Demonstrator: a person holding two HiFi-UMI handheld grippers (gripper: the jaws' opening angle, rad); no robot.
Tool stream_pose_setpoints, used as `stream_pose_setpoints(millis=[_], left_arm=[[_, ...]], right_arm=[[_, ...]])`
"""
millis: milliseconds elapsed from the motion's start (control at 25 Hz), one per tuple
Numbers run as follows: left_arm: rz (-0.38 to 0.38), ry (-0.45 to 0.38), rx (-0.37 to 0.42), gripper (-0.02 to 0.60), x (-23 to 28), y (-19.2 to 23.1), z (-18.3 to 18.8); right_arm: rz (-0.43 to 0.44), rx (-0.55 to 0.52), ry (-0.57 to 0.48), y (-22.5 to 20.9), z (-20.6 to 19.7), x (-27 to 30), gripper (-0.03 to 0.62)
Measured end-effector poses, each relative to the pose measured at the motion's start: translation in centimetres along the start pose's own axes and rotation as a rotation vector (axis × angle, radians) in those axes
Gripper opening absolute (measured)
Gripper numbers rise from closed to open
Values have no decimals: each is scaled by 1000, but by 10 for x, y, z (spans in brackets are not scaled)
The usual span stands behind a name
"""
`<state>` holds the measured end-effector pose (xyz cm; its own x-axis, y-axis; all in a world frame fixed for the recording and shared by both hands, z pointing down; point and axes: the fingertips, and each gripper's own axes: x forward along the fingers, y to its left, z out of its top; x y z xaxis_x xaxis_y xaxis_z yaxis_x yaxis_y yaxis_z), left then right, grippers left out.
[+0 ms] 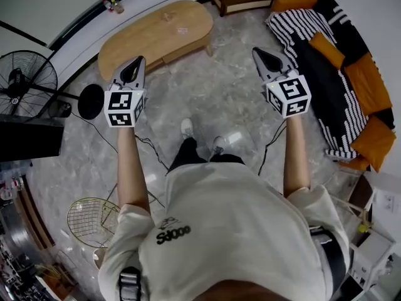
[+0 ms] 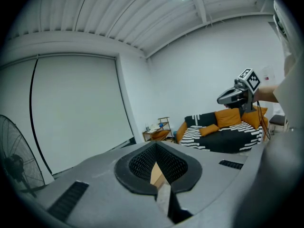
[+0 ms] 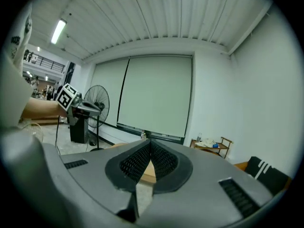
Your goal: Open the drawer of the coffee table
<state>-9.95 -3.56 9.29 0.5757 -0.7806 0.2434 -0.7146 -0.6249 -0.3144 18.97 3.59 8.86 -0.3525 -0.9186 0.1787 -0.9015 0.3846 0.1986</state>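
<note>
Head view, coffee table: the oval wooden coffee table [image 1: 156, 33] is seen on the grey floor ahead of the person [image 1: 238, 231]; its drawer cannot be made out.
Head view, left gripper: the left gripper [image 1: 139, 61] is held short of the coffee table's near edge, apart from it.
Head view, right gripper: the right gripper [image 1: 258, 52] is held off the coffee table's right end, on the side of the striped sofa [image 1: 338, 68].
Left gripper view, jaws: the jaws are pressed together with nothing between them; a sliver of the coffee table is seen past them.
Right gripper view, jaws: the jaws are closed on nothing; the coffee table shows beyond, with a standing fan [image 3: 97, 101] to its left.
</note>
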Motion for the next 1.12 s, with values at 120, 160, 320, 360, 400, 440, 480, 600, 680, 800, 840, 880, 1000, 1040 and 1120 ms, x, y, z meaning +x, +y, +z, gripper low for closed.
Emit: stream_pose_setpoints(millis=[120, 160, 320, 360, 400, 440, 480, 600, 680, 800, 840, 880, 1000, 1040, 1120], left_arm=[[-13, -8, -9, 17, 15, 4, 1], [-20, -8, -9, 17, 22, 5, 0], [-41, -20, -23, 17, 59, 17, -5], [-45, -26, -30, 17, 70, 22, -7], [-49, -30, -36, 17, 82, 28, -9], [-54, -33, -41, 17, 94, 34, -12], [-60, -35, -45, 17, 107, 41, -14], [-74, -31, -52, 17, 152, 73, -18], [-75, -33, -58, 17, 182, 102, -20], [-72, -32, -74, 17, 225, 143, -27], [-73, -27, -80, 17, 239, 154, -30], [-74, -21, -85, 17, 253, 165, -34], [-79, -1, -99, 17, 290, 193, -48], [-82, 5, -103, 17, 301, 200, -53], [-89, 17, -108, 17, 317, 213, -64]], right_arm=[[-16, 32, -18, -6, 4, 9, 6], [-27, 33, -13, -10, 4, 14, 6], [-43, 34, 22, -26, -1, 44, 6], [-47, 30, 26, -30, -2, 53, 6], [-53, 29, 27, -36, -3, 63, 6], [-60, 32, 27, -43, -3, 73, 6], [-67, 38, 25, -50, -1, 84, 6], [-89, 47, 6, -75, 10, 125, 6], [-115, 52, -2, -92, 19, 158, 6], [-144, 71, -2, -115, 27, 208, 5], [-149, 77, 1, -122, 27, 225, 5], [-152, 77, 7, -128, 27, 241, 5], [-164, 36, 35, -143, 20, 286, 6], [-168, 28, 38, -147, 17, 298, 6], [-169, 52, 31, -155, 12, 319, 5]])
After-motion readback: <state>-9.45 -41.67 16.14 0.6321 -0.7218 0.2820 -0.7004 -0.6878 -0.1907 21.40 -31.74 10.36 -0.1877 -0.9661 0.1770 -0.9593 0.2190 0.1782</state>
